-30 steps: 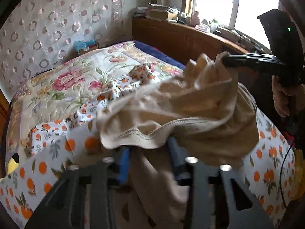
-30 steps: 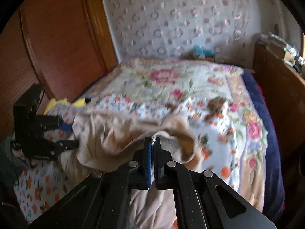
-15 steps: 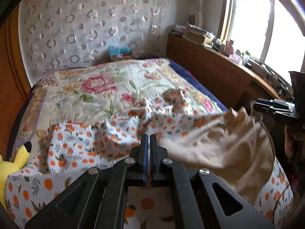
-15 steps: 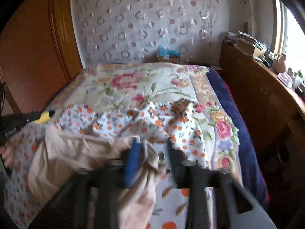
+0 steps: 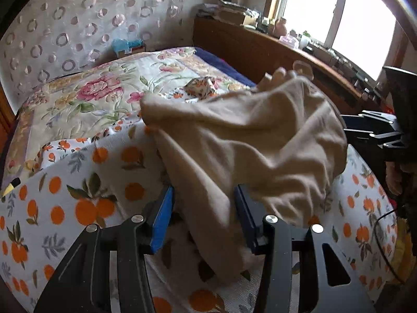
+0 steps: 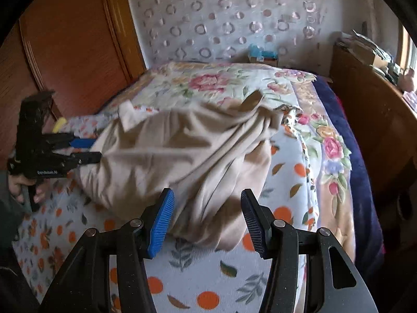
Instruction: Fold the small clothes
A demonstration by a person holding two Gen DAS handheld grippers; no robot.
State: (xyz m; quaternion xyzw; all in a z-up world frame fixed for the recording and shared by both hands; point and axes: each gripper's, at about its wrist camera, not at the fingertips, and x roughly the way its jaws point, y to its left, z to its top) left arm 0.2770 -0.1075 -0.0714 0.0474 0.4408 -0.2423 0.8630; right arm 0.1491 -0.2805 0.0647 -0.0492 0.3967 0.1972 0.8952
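Beige cloth garment lies heaped mid-bed, bunched high, and it fills the gap between the left gripper's opening jaws. Same on the other side: cloth between the right gripper's opening jaws too. At nine o'clock of the heap in the left view, the white orange-print sheet lies flat and open, room to pass there. At twelve, the floral quilt stretches clear to the ring-patterned wall. At three, the brown wooden ledge hems the bed in.
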